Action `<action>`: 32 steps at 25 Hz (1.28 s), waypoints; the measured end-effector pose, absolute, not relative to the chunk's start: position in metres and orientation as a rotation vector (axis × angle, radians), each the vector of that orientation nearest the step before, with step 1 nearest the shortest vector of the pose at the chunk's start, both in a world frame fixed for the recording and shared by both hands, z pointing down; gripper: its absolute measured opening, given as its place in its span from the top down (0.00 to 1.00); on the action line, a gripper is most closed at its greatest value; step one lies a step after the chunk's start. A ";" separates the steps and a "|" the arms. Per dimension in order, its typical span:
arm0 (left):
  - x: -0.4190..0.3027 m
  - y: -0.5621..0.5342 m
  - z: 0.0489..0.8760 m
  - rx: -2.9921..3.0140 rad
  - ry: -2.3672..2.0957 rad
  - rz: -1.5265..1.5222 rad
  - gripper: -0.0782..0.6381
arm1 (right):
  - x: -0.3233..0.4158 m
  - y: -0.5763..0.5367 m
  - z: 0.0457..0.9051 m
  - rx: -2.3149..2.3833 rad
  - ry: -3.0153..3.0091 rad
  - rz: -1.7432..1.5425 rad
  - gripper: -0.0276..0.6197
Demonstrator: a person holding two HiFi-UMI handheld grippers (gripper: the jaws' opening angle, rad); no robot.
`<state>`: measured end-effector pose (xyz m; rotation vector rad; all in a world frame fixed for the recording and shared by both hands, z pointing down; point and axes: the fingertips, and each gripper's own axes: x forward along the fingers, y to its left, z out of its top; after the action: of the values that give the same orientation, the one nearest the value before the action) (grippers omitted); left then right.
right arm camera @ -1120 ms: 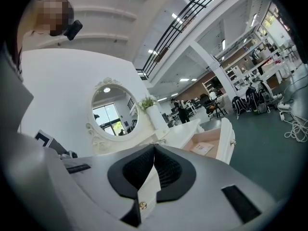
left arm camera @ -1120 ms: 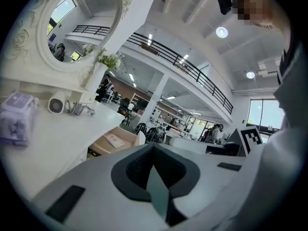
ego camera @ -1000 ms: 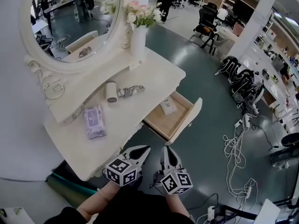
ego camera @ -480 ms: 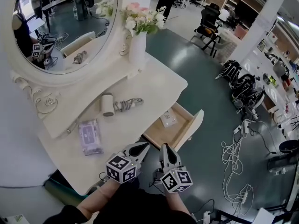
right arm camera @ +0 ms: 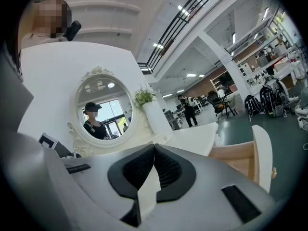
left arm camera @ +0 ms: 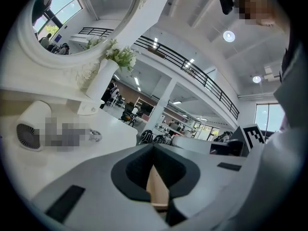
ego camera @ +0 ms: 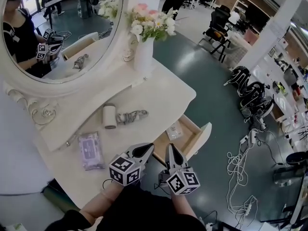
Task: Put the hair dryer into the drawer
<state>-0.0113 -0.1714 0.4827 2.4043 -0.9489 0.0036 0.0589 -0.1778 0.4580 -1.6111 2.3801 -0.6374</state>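
Open-plan workroom, teal floor [ego camera: 216, 90], office chair [ego camera: 216, 25] and loose white cables [ego camera: 238, 162] at the far side; white dressing table [ego camera: 163, 88] in the foreground.

Items on the table:
- oval mirror [ego camera: 57, 28] in a carved white frame; its glass reflects a person in a dark top holding marker cubes
- white vase [ego camera: 143, 57] with pink and white flowers [ego camera: 151, 23], upright beside the mirror
- hair dryer [ego camera: 111, 116], white barrel, lying on its side on the tabletop below the mirror, its cord bunched to the right; well apart from both grippers; outside the drawer
- purple packet [ego camera: 90, 150], flat, near the table's front edge; its print too small to read

Drawer [ego camera: 195, 138]: pulled open at the table's right front, wood-coloured inside; one small pale packet [ego camera: 174, 132] lies in it; no lettering legible.

Left gripper [ego camera: 150, 147]: jaws closed together, nothing between them; held above the table's front edge, pointing toward the drawer; marker cube with black-and-white squares at its rear.

Right gripper [ego camera: 171, 147]: jaws likewise pressed together and empty; just beside the left gripper, near the drawer's open end; same kind of marker cube.

No brand name or readable writing on any item.
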 end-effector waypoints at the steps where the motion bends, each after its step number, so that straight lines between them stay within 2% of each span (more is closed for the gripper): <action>1: -0.013 -0.175 0.483 2.402 -0.955 0.003 0.89 | 0.057 -0.182 0.458 -1.604 2.383 -0.639 0.94; 18: -0.044 -0.203 0.481 2.358 -1.179 0.074 0.89 | 0.023 -0.209 0.448 -1.366 2.595 -0.713 0.94; 29: -0.081 -0.243 0.469 2.366 -1.359 0.328 0.89 | -0.008 -0.217 0.456 -1.104 2.658 -0.887 0.94; 32: -0.087 -0.252 0.470 2.374 -1.371 0.396 0.83 | -0.015 -0.219 0.456 -1.065 2.680 -0.892 0.94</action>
<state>-0.0865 -0.2520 0.4705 2.3739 -1.3712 0.3965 -0.0151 -0.2194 0.4559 -1.0653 2.6803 -0.8924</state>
